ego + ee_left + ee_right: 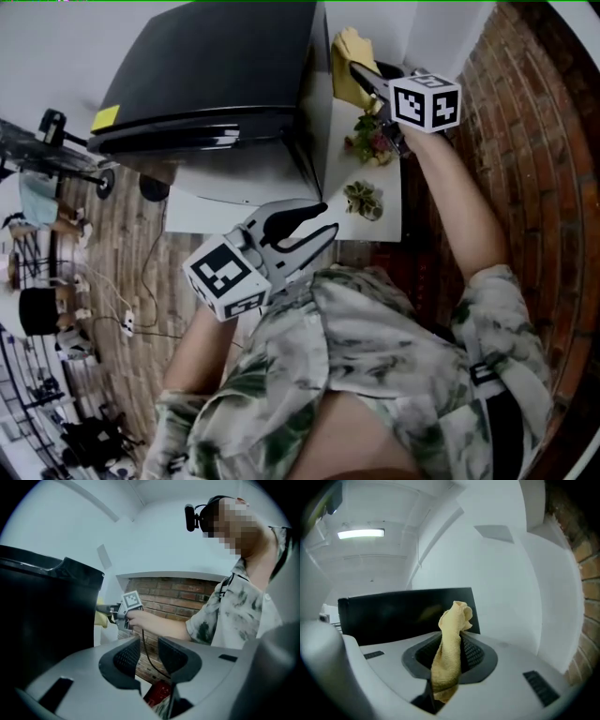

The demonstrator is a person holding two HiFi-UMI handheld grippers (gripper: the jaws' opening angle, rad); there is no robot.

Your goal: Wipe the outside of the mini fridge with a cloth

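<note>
The black mini fridge stands on a white counter at the upper left of the head view. My right gripper is shut on a yellow cloth, held by the fridge's right side near its back corner. In the right gripper view the cloth sticks up from between the jaws in front of the fridge. My left gripper hangs lower, off the fridge's front right corner, open and empty. Its own view shows the fridge, the right gripper and the cloth.
Two small potted plants sit on the counter right of the fridge. A brick wall runs along the right and a white wall behind. A yellow note is stuck on the fridge top. Cables lie on the floor.
</note>
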